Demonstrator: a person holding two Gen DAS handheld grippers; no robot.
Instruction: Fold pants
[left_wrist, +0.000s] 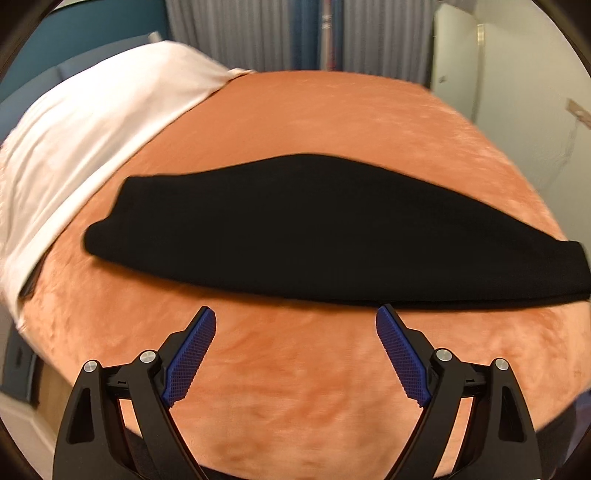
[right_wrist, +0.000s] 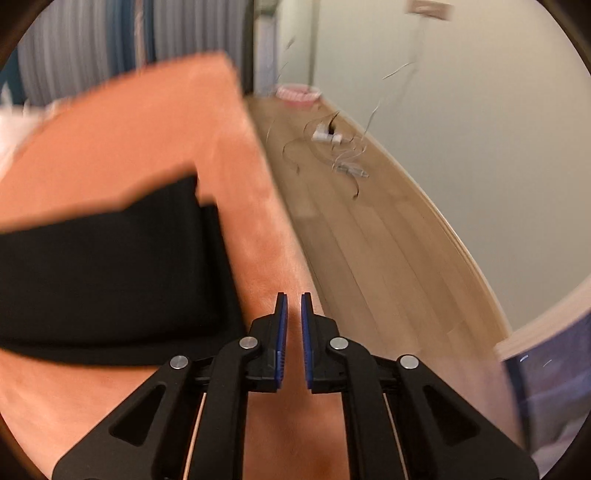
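Two layers at least show at the right end of the black pants (left_wrist: 295, 229), which lie as a long folded strip across the middle of the bed (left_wrist: 332, 110), reaching close to its right edge. Soft, light and limp, they will likely sag unless pinched through all layers at an end. The left hand-held gripper (left_wrist: 295, 321) hovers spread wide at their near edge; the right hand-held gripper (right_wrist: 294, 306), nearly closed, holds nothing.

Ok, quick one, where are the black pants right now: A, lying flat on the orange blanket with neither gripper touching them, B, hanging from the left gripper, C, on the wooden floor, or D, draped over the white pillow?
A: the black pants lie flat on the orange blanket; the left gripper is open and empty, the right gripper holds nothing.
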